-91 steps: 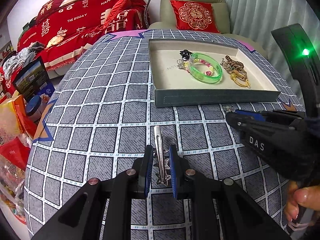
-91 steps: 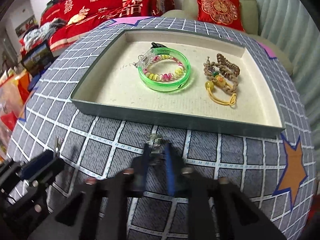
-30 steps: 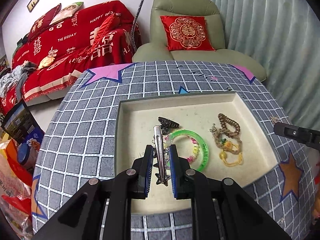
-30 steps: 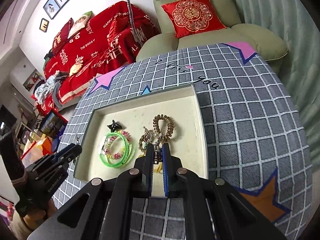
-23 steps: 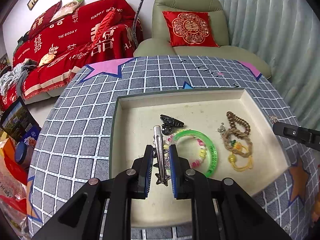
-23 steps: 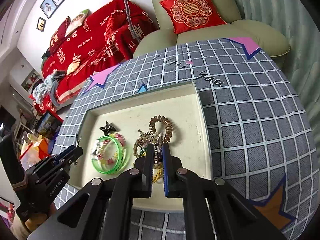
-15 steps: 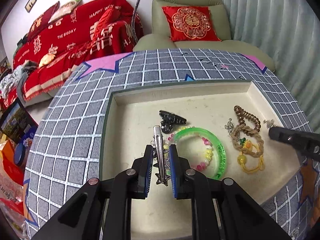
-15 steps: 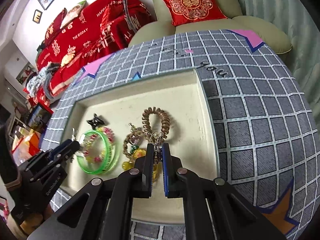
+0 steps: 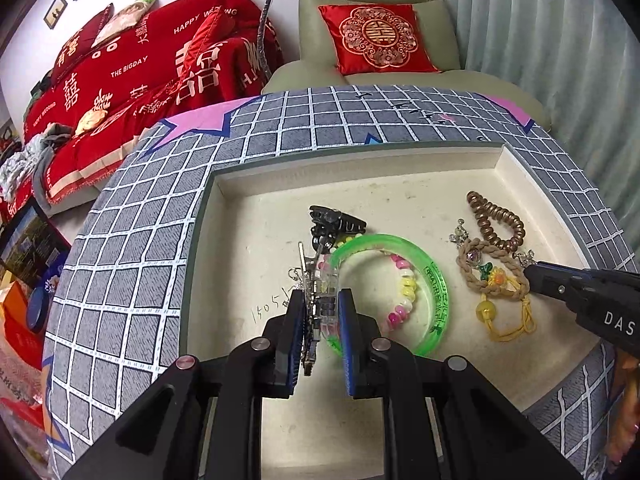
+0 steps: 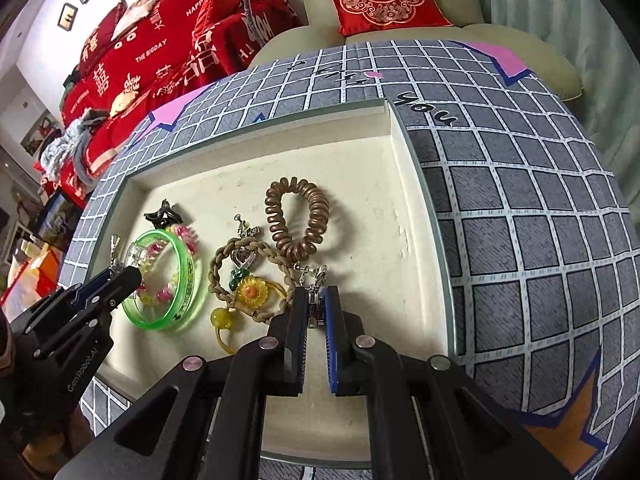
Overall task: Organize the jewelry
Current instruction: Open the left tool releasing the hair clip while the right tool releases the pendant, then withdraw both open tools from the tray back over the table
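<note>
A shallow cream tray (image 9: 240, 208) (image 10: 404, 184) sits on the checked table. In it lie a green bangle (image 9: 432, 276) (image 10: 188, 276) with a bead bracelet, a black claw clip (image 9: 336, 222) (image 10: 163, 216), a brown coil hair tie (image 9: 500, 220) (image 10: 298, 216) and a braided cord with a sunflower charm (image 9: 496, 280) (image 10: 250, 290). My left gripper (image 9: 319, 320) is low over the tray's left half, jaws slightly parted, with a silver hair clip (image 9: 309, 280) leaning on the left pad. My right gripper (image 10: 316, 312) is shut on a small silver earring (image 10: 316, 276) just above the tray's right half.
A green armchair with a red cushion (image 9: 380, 36) stands behind the table. A red-covered sofa (image 9: 132, 76) is at the back left. Boxes and bags (image 9: 24, 240) sit on the floor at the left. A curtain (image 9: 560, 40) hangs at the right.
Both grippers came from the table in front of the tray and dropped low over it. The left jaws have parted a little and the hair clip now tilts left.
</note>
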{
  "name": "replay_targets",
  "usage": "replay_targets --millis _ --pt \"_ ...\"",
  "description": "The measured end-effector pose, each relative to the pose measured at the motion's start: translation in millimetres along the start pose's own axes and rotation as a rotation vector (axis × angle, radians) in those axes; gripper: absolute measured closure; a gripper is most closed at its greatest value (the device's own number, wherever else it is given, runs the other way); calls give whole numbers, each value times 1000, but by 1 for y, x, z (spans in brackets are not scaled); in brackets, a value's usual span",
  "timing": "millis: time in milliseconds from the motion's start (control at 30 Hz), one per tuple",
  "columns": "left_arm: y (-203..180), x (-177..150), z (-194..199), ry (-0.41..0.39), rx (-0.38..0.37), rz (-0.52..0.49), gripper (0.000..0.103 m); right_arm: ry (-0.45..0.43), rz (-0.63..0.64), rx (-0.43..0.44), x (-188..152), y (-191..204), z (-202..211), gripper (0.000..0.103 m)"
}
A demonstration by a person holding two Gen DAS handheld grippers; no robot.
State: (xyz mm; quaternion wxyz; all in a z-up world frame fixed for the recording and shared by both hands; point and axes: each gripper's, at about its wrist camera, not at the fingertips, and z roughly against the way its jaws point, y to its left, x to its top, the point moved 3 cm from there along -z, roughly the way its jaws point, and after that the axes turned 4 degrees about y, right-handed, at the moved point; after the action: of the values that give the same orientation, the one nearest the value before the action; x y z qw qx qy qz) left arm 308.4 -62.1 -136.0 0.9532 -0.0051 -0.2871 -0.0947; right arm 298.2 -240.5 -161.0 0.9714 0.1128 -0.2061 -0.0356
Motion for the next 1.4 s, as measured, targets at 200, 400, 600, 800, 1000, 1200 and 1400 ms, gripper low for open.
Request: replay_targets --millis 200,400,600,800,1000,1200,1400 --pt "-2 -1 2 4 10 -10 78 7 -18 22 1 0 2 77" --pt "-3 -2 7 8 8 -5 78 -28 6 34 1 11 15 41" --pt "-3 -2 15 -6 7 -3 78 -59 -26 52 2 8 33 41" --pt "-5 -1 22 -17 -4 -4 76 -94 -18 21 -1 6 51 41" --pt "-1 -5 49 -78 24 15 0 -109 -38 17 -4 0 66 37" --pt "-1 -20 77 -76 12 10 0 -106 -46 16 -19 0 78 23" --pt "-1 -53 102 -62 42 10 0 -91 -16 -8 -50 8 90 21"
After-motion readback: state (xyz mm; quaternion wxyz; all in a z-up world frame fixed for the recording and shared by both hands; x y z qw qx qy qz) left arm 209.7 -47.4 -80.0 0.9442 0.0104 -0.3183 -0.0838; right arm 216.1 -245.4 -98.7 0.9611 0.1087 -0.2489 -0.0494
